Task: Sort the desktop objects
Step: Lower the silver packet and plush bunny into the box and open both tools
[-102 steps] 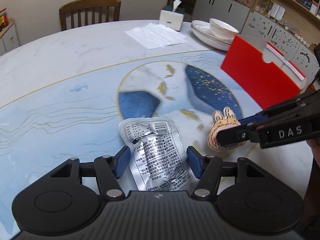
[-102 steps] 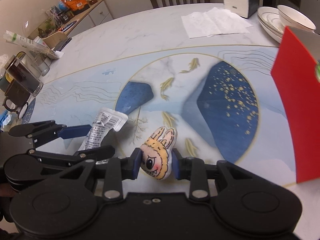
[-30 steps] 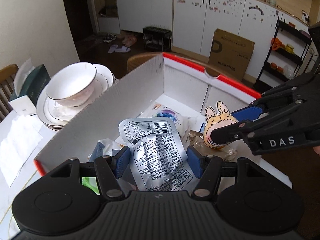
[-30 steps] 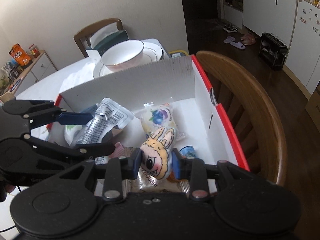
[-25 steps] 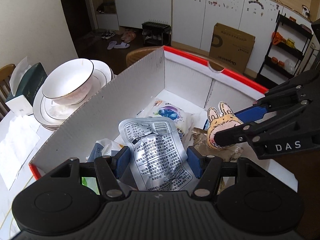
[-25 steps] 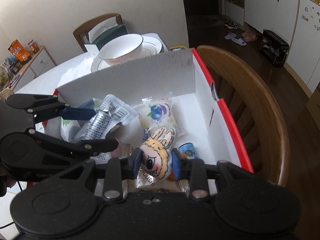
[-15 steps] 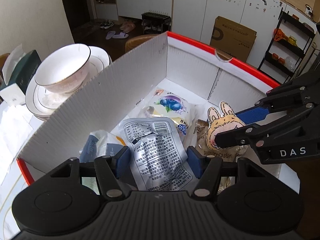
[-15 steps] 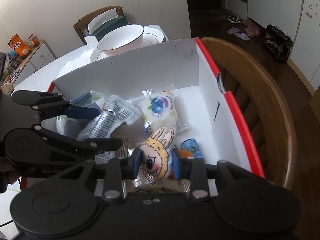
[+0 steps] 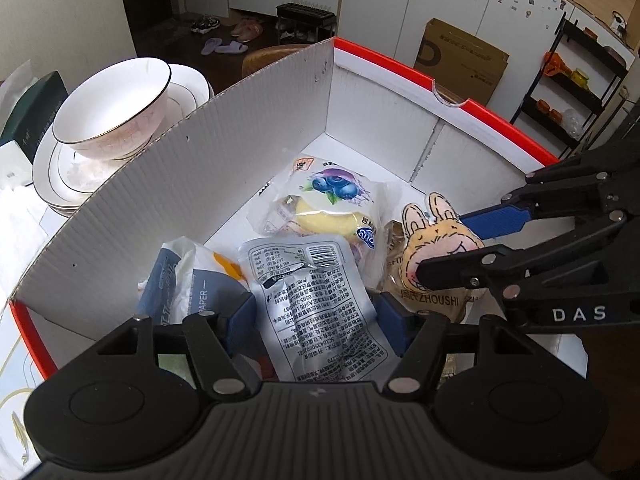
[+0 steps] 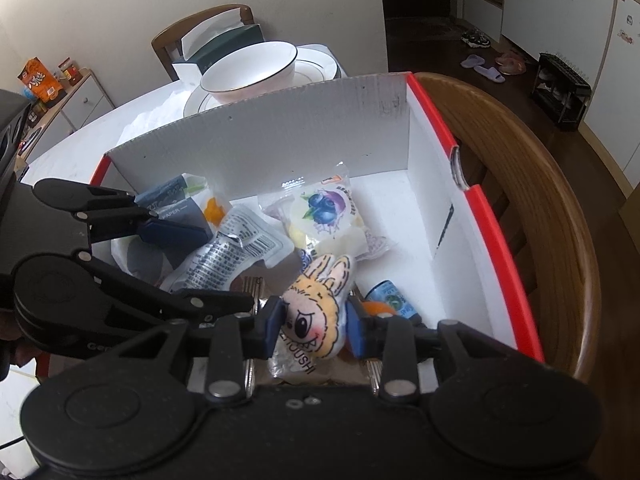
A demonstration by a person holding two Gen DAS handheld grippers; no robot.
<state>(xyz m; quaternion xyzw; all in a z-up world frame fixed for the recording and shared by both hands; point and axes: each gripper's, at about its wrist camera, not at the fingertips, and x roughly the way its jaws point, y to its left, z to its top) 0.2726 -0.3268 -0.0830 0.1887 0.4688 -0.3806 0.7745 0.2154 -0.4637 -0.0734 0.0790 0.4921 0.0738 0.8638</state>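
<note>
While both grippers hang over one box (image 9: 256, 128), their jaws clamp one foil pouch (image 9: 316, 308) and one rabbit toy (image 10: 318, 316)

"DAS" on right gripper (image 9: 472, 248)

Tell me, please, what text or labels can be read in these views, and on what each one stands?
"DAS": right gripper, on its side.
"ZHOUSHI": clear packet under the rabbit toy.
"PAPER": dark blue tissue pack.
Silver foil pouch in the left gripper: barcode and dense print, too small to read.
Blueberry snack bag: characters too blurred to read.
</note>
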